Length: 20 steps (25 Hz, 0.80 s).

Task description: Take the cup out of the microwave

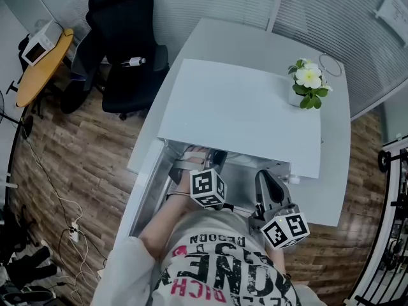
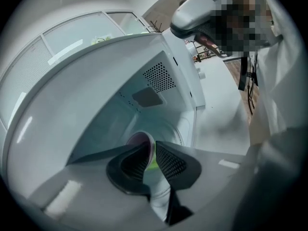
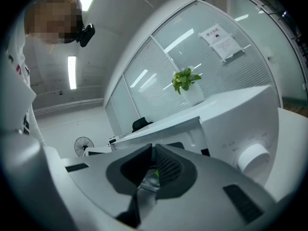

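**Gently now: cup pinched at its rim, not yet out of the microwave**

The cup (image 2: 139, 139) stands inside the open microwave (image 1: 242, 107), about mid-floor of the cavity on the round turntable (image 2: 179, 131), clear of the side walls. Its mouth shows a purplish rim with a bit of green lower down; what it is made of I cannot tell.

The left gripper (image 2: 153, 160) reaches into the cavity, and its tongs are drawn narrow, seemingly around the near wall of the cup at the rim. The right gripper (image 3: 153, 170) hangs outside at the microwave's front, near the control dial (image 3: 253, 159), tongs together on nothing.

Judging by its small size, the cup is probably light and stiff enough for a rim pinch, though a thin wall could flex or slip on the ribbed pads. Any contents are hidden, so it should be treated as possibly full and kept upright. A rim hold on one side tends to let a cup swing; a bite lower on the wall would likely steady it past the cavity's front edge.
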### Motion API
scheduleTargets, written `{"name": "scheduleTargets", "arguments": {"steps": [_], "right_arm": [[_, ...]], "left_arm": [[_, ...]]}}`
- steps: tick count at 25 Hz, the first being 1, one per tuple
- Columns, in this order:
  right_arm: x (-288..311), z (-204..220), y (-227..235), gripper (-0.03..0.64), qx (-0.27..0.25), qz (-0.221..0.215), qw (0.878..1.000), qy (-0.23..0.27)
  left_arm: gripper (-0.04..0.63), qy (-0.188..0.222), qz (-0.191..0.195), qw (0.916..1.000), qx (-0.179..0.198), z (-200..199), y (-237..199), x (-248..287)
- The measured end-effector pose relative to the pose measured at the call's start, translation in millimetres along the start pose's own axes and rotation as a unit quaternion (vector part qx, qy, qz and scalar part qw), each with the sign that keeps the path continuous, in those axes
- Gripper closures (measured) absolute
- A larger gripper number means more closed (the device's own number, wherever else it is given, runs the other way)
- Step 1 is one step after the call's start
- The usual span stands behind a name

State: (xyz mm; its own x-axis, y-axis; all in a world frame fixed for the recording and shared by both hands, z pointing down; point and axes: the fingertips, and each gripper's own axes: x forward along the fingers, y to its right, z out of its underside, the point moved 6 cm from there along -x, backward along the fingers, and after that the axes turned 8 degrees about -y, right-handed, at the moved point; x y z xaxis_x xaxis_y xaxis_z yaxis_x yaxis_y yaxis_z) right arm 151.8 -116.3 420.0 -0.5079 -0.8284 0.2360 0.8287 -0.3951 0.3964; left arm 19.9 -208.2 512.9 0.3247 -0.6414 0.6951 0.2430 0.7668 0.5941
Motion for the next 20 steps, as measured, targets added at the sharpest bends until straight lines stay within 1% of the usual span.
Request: {"name": "scheduleTargets", "arguments": {"steps": [3,9,15,20], "right_arm": [[-1,3,-3,0.589,0.004,0.005,1.000,0.001],[2,4,-7,0.589,0.002,0.013,1.000,0.004],[5,9,-11,0.589,0.002,0.014,1.000,0.004],[5,11,-13,0.589,0.014,0.018,1.000,0.007]], "left_arm": [[0.549,0.004,0.009,0.9999,0.006,0,2,-2],[0.555,0.009,0.024,0.9996,0.011,2,1,-7],[0.557,0.024,0.017,0.9995,0.008,3,2,-13],[0.557,0.029,0.014,0.9994,0.009,3,1,-17]]}}
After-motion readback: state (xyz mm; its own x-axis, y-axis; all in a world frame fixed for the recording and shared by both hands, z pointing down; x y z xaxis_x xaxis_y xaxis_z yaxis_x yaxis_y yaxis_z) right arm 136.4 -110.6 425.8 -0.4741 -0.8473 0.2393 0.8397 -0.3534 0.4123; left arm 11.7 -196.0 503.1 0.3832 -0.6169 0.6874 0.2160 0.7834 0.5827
